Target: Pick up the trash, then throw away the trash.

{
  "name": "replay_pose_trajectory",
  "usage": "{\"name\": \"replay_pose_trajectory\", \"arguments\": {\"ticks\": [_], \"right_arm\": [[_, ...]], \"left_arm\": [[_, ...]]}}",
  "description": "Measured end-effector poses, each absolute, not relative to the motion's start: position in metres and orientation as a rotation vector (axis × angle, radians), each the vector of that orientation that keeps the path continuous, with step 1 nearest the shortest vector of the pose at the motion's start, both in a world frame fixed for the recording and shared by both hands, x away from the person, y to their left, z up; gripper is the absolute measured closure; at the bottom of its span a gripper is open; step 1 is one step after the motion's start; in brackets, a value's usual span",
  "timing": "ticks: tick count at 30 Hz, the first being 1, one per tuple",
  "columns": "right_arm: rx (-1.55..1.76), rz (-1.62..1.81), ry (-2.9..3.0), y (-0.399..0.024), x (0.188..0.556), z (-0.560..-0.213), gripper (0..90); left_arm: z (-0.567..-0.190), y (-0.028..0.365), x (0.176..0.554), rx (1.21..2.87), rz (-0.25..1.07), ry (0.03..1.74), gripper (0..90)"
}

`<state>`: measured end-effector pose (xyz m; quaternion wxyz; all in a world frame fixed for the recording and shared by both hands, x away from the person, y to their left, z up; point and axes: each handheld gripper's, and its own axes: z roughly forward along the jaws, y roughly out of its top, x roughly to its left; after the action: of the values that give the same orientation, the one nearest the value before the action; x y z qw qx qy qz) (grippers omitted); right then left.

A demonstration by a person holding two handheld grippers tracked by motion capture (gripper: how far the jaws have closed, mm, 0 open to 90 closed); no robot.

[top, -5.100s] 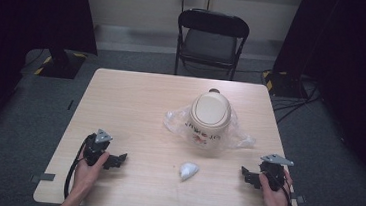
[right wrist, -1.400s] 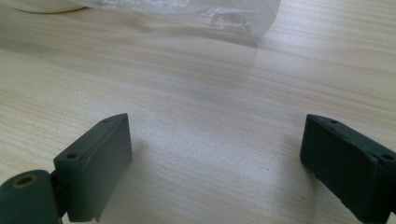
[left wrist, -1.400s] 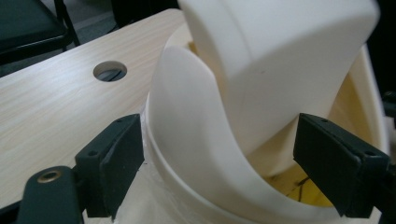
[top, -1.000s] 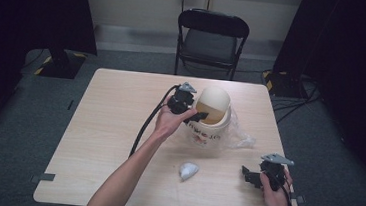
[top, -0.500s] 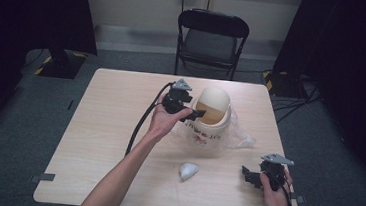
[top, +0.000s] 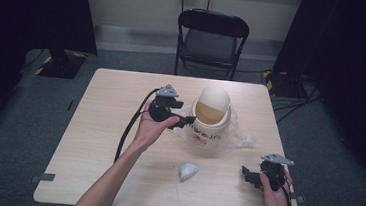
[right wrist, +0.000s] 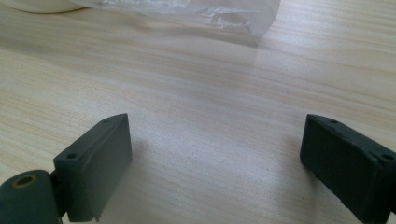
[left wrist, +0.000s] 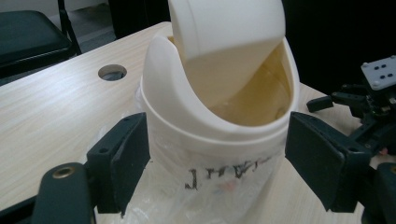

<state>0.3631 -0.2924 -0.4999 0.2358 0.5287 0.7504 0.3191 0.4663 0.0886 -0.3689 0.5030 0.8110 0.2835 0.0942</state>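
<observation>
step: i'm bringing my left gripper (top: 183,121) up to the small white bin (top: 210,119), whose swing lid (left wrist: 227,29) is tipped open.
left tongs: jaws have just been closing, either side of the bin's body, not yet pressing.
right tongs: my right gripper (top: 248,173) rests on the table (top: 97,140), jaws apart, empty.
paper wad (top: 188,170): between my grippers.
next: probably steady the bin, then fetch the wad.

Black folding chair (top: 212,35) behind table (top: 103,126).
</observation>
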Motion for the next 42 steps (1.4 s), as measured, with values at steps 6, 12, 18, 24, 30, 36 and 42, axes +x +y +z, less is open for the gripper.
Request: {"name": "replay_pose_trajectory", "arguments": {"ticks": [6, 12, 18, 24, 30, 36, 42], "right_arm": [[1.45, 0.875, 2.058, -0.292, 0.363, -0.5, 8.4], [1.449, 0.875, 2.058, -0.293, 0.363, -0.5, 8.4], [1.453, 0.873, 2.058, -0.292, 0.364, -0.5, 8.3], [1.453, 0.873, 2.058, -0.292, 0.364, -0.5, 8.4], [1.451, 0.872, 2.057, -0.292, 0.364, -0.5, 8.6], [1.452, 0.872, 2.057, -0.292, 0.364, -0.5, 8.5], [1.452, 0.873, 2.057, -0.292, 0.364, -0.5, 8.5]], "left_arm": [[-0.38, 0.095, 0.449, 1.977, 0.247, 0.68, 21.6], [-0.403, 0.103, 0.433, 1.983, 0.206, 0.703, 20.7], [-0.417, 0.107, 0.416, 2.027, 0.199, 0.689, 20.7], [-0.433, 0.107, 0.398, 2.042, 0.148, 0.69, 20.7], [-0.449, 0.104, 0.383, 2.03, 0.088, 0.696, 20.7], [-0.464, 0.095, 0.372, 2.074, 0.073, 0.692, 20.7], [-0.476, 0.076, 0.365, 2.133, 0.053, 0.634, 23.6]]}}
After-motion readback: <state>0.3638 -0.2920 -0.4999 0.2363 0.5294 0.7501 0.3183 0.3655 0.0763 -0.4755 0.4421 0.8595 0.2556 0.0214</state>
